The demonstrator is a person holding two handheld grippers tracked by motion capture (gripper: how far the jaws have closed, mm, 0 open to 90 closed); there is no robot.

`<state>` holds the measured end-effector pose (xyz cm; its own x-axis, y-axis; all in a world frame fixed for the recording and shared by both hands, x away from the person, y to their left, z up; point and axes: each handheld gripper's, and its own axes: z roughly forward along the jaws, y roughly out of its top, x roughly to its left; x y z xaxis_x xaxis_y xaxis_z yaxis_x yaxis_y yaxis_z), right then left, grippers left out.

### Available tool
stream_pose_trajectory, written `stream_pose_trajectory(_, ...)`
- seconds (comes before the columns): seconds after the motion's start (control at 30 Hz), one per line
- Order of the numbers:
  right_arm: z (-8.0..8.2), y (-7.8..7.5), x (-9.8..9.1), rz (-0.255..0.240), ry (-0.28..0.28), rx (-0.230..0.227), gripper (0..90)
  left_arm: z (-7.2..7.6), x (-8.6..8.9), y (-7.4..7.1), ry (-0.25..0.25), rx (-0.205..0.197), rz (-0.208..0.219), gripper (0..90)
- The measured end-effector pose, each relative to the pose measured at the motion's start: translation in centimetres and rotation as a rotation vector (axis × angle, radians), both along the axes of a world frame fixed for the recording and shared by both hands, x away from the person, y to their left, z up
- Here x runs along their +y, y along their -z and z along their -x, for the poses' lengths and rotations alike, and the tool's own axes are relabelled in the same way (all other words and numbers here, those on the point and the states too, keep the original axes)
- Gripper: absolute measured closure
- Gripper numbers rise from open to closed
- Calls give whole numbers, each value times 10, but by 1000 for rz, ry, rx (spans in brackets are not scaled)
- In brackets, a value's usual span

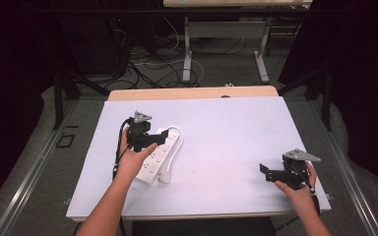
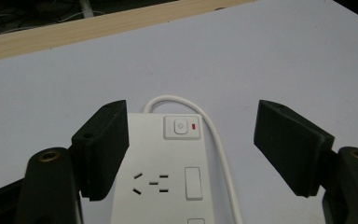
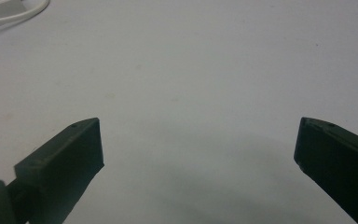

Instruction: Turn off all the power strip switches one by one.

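High view: overhead, facing forward over table [image 1: 226,123]. Left gripper view: close above power strip [image 2: 168,172], shared with high view. Right gripper view: low over bare tabletop.

White power strip [image 1: 158,156] flat on table [image 1: 236,128]

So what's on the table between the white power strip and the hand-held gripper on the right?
Nothing: in the high view the stretch of table between the power strip and the right hand-held gripper is bare.
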<state>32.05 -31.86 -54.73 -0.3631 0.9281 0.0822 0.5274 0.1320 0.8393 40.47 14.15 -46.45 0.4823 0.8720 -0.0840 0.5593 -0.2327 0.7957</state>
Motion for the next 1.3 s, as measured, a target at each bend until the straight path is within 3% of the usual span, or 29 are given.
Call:
stream_pose_trajectory(0.47, -1, 2, 1, 5, 3, 3, 7, -18, -5, 7, -14, 76, 36, 396)
stream_pose_trajectory(0.9, -3, 3, 0, 4, 1, 9, 4, -34, -12, 21, -15, 173, 25, 529)
stream_pose_trajectory(1.3, -3, 4, 0, 10, 8, 11, 0, -50, -22, 27, -47, 177, 11, 734)
